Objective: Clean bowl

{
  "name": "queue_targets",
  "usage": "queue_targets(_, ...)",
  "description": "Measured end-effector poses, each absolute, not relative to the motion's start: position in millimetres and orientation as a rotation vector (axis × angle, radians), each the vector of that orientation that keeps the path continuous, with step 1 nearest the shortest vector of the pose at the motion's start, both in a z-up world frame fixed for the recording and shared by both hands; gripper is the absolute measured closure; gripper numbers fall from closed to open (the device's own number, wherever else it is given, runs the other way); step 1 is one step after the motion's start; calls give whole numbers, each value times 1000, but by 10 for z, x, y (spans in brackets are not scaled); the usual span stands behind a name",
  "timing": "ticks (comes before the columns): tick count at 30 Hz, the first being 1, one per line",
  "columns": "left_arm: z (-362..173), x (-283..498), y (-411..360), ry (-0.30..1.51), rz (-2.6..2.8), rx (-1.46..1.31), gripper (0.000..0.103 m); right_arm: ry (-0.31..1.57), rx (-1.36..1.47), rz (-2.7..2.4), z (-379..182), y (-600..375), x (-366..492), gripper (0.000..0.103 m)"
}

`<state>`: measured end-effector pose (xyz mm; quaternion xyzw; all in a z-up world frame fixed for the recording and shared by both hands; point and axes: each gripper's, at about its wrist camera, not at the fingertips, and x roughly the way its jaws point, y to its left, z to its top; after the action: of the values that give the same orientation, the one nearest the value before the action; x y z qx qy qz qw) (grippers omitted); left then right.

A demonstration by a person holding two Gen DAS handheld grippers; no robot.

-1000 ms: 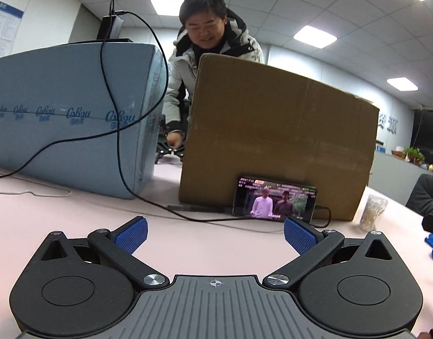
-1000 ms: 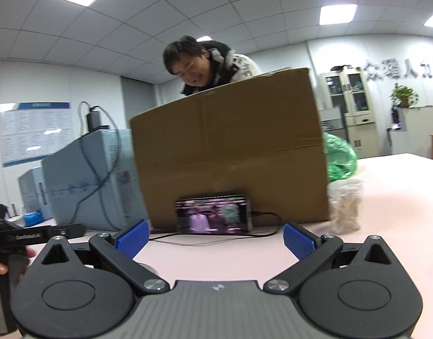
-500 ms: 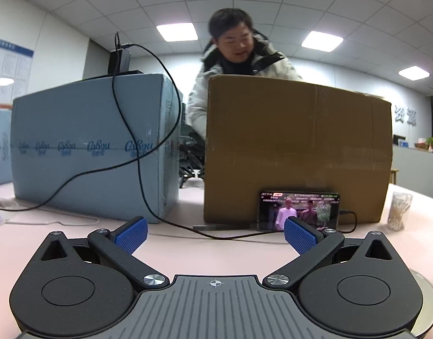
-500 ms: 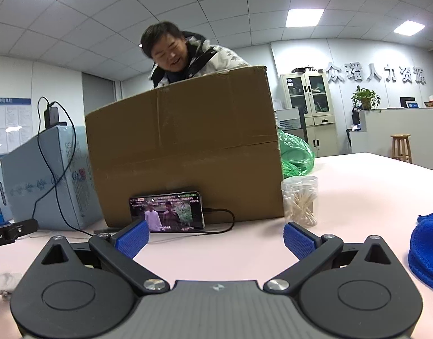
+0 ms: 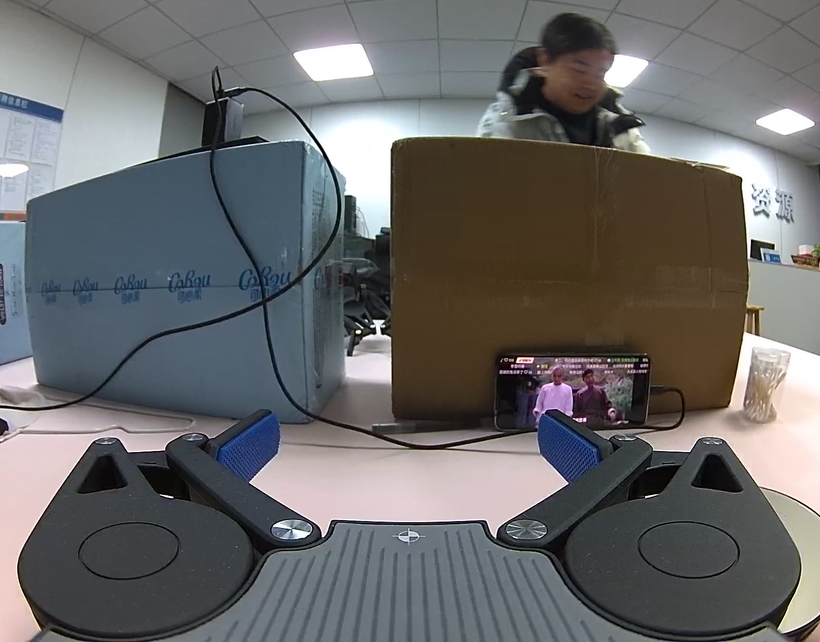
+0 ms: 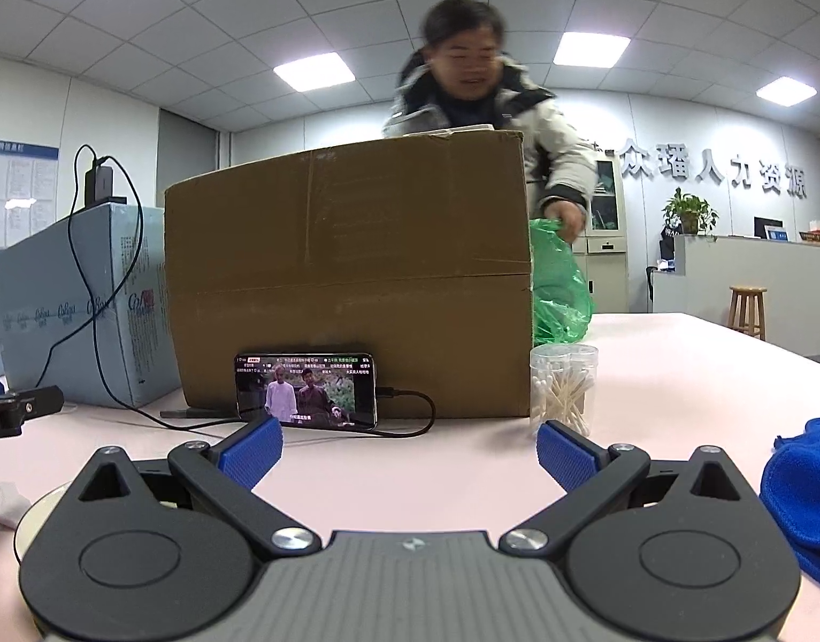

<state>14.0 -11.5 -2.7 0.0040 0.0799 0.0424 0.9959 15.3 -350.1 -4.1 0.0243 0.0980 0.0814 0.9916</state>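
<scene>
Only the pale rim of the bowl (image 5: 805,545) shows, at the lower right of the left wrist view, mostly hidden by the gripper body. The same bowl (image 6: 32,519) peeks out at the lower left of the right wrist view. My left gripper (image 5: 408,446) is open above the pink table with nothing between its blue pads (image 5: 249,444). Equally wide open and holding nothing is my right gripper (image 6: 408,446). A blue cloth (image 6: 800,497) lies on the table just right of the right gripper.
A cardboard box (image 5: 565,278) stands ahead with a phone (image 5: 573,390) leaning on it, cable attached. A light blue box (image 5: 169,278) sits left. A jar of cotton swabs (image 6: 562,390) and a green bag (image 6: 559,289) are right. A person (image 6: 479,101) leans behind the box.
Both views have levelled out and the bowl rim and blue cloth have come into sight. The person behind the box has moved right and reaches to the green bag. Both grippers stay open.
</scene>
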Motion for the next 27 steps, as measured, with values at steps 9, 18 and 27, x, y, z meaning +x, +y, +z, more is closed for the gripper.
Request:
queue_targets(9, -30, 136, -136, 159, 84, 13, 0, 202, 27, 151, -43, -3458, 159, 0)
queue_targets(18, -31, 146, -140, 168, 87, 10, 0, 200, 39, 137, -38, -3480, 143, 0)
queue_targets(27, -36, 154, -123, 178, 95, 7, 0, 209, 67, 148, -38, -3526, 158, 0)
